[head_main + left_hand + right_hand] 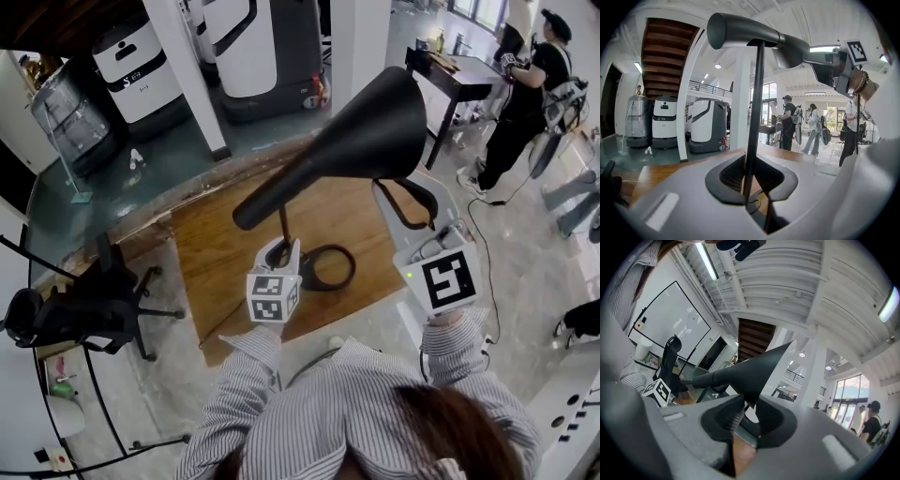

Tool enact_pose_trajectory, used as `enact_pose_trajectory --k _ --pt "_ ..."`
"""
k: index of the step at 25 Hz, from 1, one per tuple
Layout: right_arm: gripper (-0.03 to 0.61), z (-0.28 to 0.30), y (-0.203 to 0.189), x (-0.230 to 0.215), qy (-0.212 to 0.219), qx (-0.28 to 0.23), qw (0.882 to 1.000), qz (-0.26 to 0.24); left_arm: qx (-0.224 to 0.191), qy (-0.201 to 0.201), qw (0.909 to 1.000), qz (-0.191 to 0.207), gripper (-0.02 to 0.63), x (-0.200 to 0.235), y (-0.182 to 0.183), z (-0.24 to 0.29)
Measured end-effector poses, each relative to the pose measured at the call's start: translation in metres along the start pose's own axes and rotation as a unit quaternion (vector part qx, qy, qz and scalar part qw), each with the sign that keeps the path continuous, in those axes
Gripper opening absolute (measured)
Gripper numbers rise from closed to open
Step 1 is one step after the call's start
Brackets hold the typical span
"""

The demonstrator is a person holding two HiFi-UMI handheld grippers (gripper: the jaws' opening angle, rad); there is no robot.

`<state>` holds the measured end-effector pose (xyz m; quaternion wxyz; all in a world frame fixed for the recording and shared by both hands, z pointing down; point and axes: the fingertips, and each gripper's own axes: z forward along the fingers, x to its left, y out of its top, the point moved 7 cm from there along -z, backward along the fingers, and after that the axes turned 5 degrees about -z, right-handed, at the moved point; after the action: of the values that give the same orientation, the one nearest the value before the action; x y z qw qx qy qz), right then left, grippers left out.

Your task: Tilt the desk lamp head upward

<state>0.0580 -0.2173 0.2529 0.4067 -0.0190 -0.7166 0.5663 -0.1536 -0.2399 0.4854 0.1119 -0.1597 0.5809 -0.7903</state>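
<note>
A black desk lamp stands on the wooden table [220, 253], with a ring base [330, 267], a thin upright stem [283, 225] and a long cone head [375, 131] lying nearly level. My left gripper [278, 255] is shut on the stem low down; in the left gripper view the stem [754, 117] rises from between the jaws of the left gripper [752, 199] up to the head [750, 32]. My right gripper [401, 192] is shut on the wide rim of the cone. In the right gripper view the rim [754, 376] enters the jaws of the right gripper [747, 413].
A black office chair [75, 309] stands left of the table. White service robots [141, 66] and a white pillar [192, 75] stand behind it. At the far right a person [525, 84] stands by a dark desk [450, 75], and a cable [480, 244] trails over the floor.
</note>
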Motion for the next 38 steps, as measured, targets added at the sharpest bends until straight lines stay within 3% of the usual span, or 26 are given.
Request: enact_pose_trajectory --k 17,38 --pt "0.077 0.006 0.028 0.001 0.004 0.000 0.994 -0.112 0.004 0.005 1.0000 -0.002 0.034 0.003 -0.003 0.000" --pt "0.077 0.000 0.017 -0.004 -0.009 -0.007 0.997 -0.078 0.008 0.003 0.9999 -0.007 0.032 0.000 -0.003 0.005"
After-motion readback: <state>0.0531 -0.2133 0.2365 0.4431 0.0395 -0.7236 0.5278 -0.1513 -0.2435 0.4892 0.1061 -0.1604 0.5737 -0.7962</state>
